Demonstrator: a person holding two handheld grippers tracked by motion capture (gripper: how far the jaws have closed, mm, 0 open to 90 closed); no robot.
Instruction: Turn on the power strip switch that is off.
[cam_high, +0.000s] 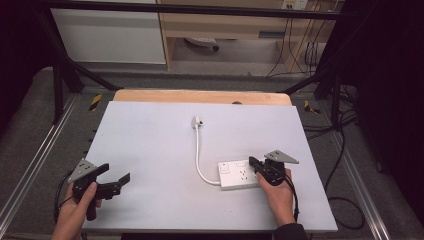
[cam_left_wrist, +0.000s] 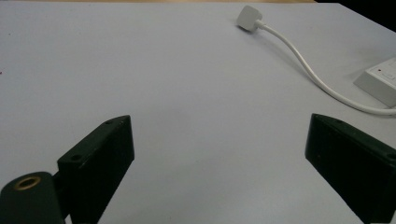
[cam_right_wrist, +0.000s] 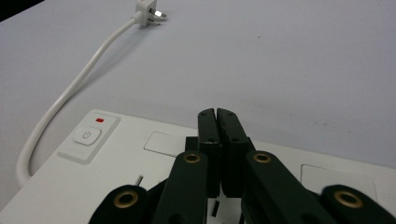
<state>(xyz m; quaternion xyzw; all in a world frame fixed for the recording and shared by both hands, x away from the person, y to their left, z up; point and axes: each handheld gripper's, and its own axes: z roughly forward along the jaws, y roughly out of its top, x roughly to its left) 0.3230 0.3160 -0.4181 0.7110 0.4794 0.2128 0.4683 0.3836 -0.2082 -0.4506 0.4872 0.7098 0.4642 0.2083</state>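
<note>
Directly over the power strip (cam_high: 239, 175) hangs the right tool (cam_high: 256, 163), jaws pressed together and empty; the left tool (cam_high: 116, 176) gapes wide, well apart.

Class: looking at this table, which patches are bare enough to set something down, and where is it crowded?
Free: the wide stretch between the left gripper and the white cord, plus the far corners. Crowded: the near right, where the right gripper sits over the power strip.

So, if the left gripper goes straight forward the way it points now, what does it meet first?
Probably nothing soon: ahead of the open left gripper lies bare table. The white cable and power strip lie to the right of that line, though depth is hard to judge.
</note>
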